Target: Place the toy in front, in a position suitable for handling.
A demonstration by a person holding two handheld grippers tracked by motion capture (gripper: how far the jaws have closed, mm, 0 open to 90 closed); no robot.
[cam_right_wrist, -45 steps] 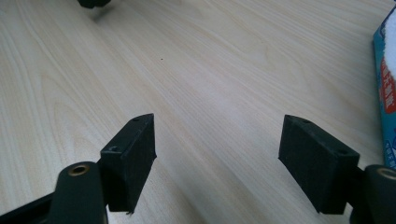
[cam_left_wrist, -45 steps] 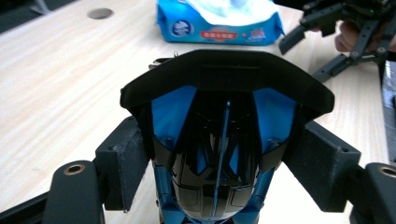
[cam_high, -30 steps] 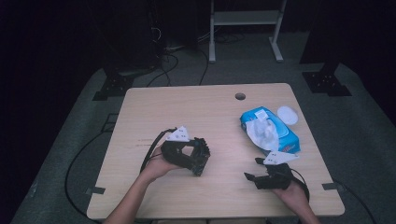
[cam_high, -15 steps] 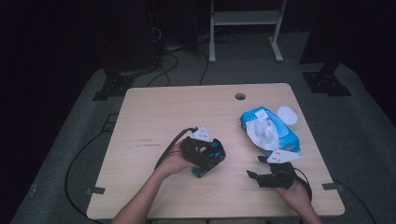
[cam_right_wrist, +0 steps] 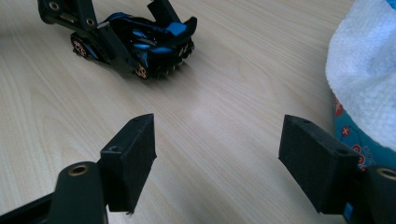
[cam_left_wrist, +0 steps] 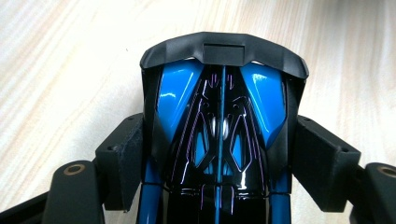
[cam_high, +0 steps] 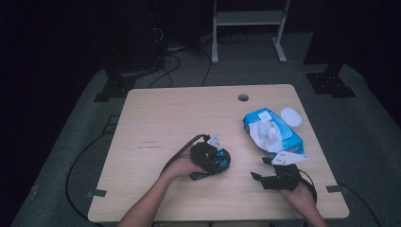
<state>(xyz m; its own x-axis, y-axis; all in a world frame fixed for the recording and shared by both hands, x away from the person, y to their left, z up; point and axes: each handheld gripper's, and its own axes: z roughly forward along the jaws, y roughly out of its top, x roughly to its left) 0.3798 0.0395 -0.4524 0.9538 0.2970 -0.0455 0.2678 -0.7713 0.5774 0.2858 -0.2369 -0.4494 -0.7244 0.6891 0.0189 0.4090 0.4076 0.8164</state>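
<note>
Moved rightward and lower since the earlier frame: my left hand-held gripper (cam_high: 218, 161), pinching a blue-and-black toy car (cam_left_wrist: 219, 126) by its flanks above mid-worktop (cam_high: 189, 113), presumably for carrying, while my right hand-held gripper (cam_right_wrist: 217, 158) rested spread beside the wipes pack (cam_high: 272, 132).

High view sits above the near edge, looking forward and down over the whole table (cam_high: 156, 118). Left gripper view is close up on the toy car (cam_left_wrist: 219, 126), facing down at the tabletop. Right gripper view looks low across the table; it shares that car (cam_right_wrist: 144, 44) and the wipes pack (cam_right_wrist: 369, 88) with the high view.
</note>
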